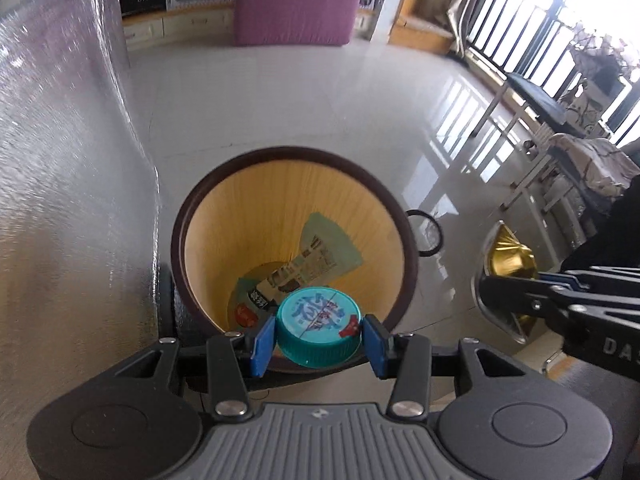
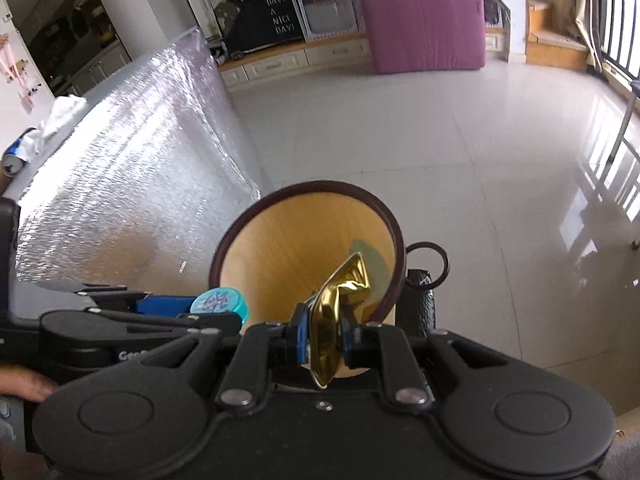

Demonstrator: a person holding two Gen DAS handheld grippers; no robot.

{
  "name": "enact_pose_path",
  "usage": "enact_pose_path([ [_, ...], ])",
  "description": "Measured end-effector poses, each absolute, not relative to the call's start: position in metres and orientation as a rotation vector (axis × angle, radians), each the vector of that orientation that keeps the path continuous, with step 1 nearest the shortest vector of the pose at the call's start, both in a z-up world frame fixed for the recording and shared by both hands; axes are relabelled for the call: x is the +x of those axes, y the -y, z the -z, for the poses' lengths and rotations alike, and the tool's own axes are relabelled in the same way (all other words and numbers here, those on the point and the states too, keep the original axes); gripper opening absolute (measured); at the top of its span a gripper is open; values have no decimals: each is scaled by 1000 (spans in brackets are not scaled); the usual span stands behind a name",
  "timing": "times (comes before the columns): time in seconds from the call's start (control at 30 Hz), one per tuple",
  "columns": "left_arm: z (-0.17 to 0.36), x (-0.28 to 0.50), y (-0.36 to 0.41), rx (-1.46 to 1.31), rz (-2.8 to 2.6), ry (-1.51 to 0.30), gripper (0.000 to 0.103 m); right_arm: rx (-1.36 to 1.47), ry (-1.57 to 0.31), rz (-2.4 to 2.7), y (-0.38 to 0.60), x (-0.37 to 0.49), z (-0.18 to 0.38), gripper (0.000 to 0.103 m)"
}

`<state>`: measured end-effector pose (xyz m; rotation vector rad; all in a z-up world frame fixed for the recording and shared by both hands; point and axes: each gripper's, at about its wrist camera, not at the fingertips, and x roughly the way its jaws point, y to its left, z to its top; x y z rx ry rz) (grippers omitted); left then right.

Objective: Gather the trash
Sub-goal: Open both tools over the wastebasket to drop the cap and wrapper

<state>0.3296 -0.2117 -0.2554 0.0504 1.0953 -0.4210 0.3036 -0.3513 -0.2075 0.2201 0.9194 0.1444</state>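
My left gripper [image 1: 319, 339] is shut on a teal bottle cap [image 1: 318, 330], its blue pads pressing both sides, right over the near rim of a round wooden bin [image 1: 192, 216] with a dark rim. A printed wrapper [image 1: 316, 258] lies at the bin's bottom. My right gripper [image 2: 325, 338] is shut on a crumpled gold foil tray [image 2: 340, 300], held over the same bin [image 2: 248, 216]. In the left wrist view that gold foil tray [image 1: 510, 258] and the right gripper's arm show to the right of the bin. The cap [image 2: 219, 300] shows left in the right wrist view.
A table covered in silver embossed foil [image 2: 132, 152] stands left of the bin, with a white cloth [image 2: 60, 114] and a blue can [image 2: 16, 152] on it. A dark ring handle [image 2: 428, 264] sticks out at the bin's right. Glossy tiled floor, a purple mattress [image 2: 420, 16] and chairs [image 1: 560, 184] lie beyond.
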Motion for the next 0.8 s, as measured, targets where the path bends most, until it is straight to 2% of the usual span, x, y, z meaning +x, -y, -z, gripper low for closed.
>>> enact_pose_path([
  [0.5,304,377,227,96,386,-1135,50,272,-1002,-151,358,359,254,17],
  [0.57,306,378,225,101,367,-1136,73,288,-1012,-155,357,366,258,17],
  [0.8,307,372,221,102,389,-1155,75,312,-1033,-157,355,381,271,17],
])
